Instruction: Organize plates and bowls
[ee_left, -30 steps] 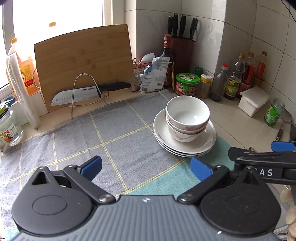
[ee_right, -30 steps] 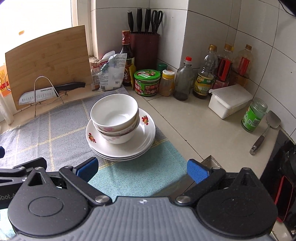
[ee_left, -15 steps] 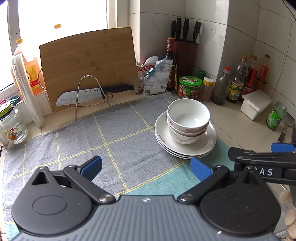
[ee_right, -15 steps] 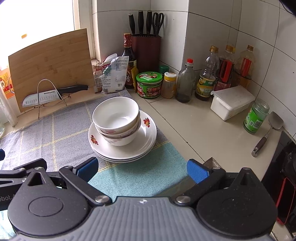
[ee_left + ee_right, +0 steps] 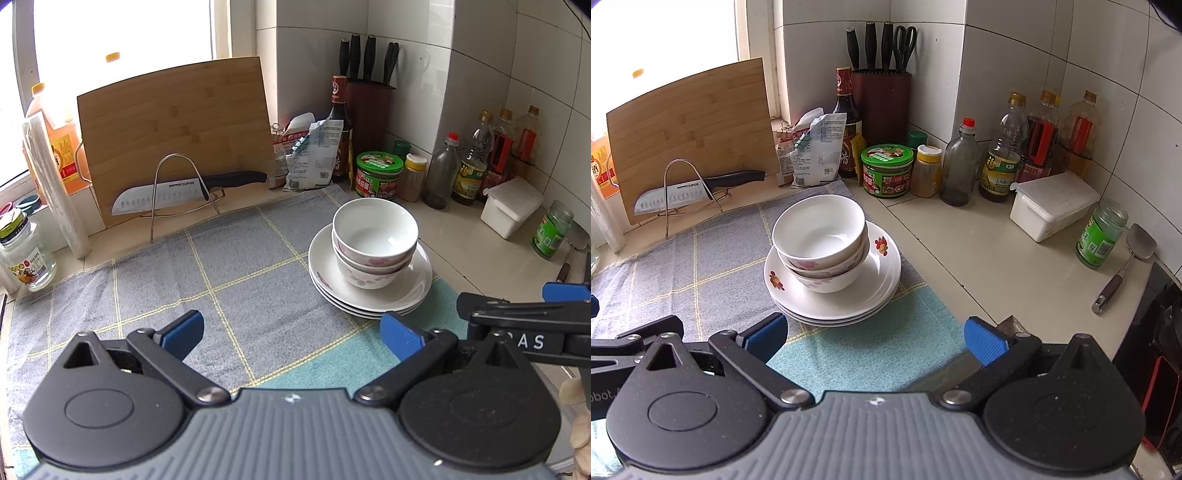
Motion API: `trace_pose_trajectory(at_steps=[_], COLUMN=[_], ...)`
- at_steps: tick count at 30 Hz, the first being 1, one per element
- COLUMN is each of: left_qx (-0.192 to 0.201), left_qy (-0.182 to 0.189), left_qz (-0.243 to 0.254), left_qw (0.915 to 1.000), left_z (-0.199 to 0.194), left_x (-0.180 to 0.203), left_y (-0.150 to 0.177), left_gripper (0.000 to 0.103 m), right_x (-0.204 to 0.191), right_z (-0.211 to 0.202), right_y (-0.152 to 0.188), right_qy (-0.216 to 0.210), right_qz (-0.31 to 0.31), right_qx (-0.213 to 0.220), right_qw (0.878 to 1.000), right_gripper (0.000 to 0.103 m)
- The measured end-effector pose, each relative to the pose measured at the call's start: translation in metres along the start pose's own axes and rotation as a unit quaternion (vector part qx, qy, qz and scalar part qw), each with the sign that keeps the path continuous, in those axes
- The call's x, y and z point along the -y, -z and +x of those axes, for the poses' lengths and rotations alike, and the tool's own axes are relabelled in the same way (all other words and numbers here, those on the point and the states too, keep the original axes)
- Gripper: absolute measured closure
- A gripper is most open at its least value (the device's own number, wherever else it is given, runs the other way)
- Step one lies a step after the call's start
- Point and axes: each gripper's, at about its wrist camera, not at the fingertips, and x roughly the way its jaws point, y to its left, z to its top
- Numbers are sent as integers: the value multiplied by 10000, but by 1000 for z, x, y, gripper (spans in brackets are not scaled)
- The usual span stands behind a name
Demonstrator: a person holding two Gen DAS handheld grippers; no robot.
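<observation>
While both grippers hang above the near edge of the worktop, nothing is held. Far left: a jar (image 5: pixel 27 254) and a film roll (image 5: pixel 55 188) by the window. Next, a cutting board (image 5: pixel 177 125) leans at the back edge, with a knife (image 5: pixel 184 190) on a wire rack (image 5: pixel 173 192) in front of it. A checked cloth (image 5: pixel 166 280) covers the left and middle of the worktop. The left gripper (image 5: pixel 291 334) is over the cloth's near edge, jaws wide, empty. The bowls (image 5: pixel 822 240), nested, sit on the plates (image 5: pixel 879 295), a stack near the cloth's right edge, ahead of both grippers and touching neither. The right gripper (image 5: pixel 875 338) is just right of the left one, jaws wide, empty, over the cloth's green corner. Back corner: knife block (image 5: pixel 882 99), dark bottle (image 5: pixel 846 122), packets (image 5: pixel 816 147), green tub (image 5: pixel 886 170). Along the right wall: bottles (image 5: pixel 1004 151), a white box (image 5: pixel 1052 206), a green jar (image 5: pixel 1102 234), a spatula (image 5: pixel 1123 267) near the right edge.
</observation>
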Motion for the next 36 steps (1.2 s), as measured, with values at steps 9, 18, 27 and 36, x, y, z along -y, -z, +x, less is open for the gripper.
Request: trace_pose_trajectory(at_steps=[9,18,27,36], left_qx=[-3,-2,1,-8], left_qy=[-5,-6,-7,-17], left_qz=[3,9,16,23], left_qw=[10000,10000,10000,10000], left_z=[0,0,0,1], left_x=[1,1,2,2], left_y=[-1,-1,-1,-2], left_gripper=[2,2,2,2], right_x=[0,2,3,5], right_z=[1,0,0,2], right_y=[-2,-2,-2,-4], right_qy=[12,38,40,49], right_qz=[-12,-35,-59,-85], right_qx=[-8,7,24,32], right_qw=[10000,10000,10000,9999], right_gripper=[0,0,0,0])
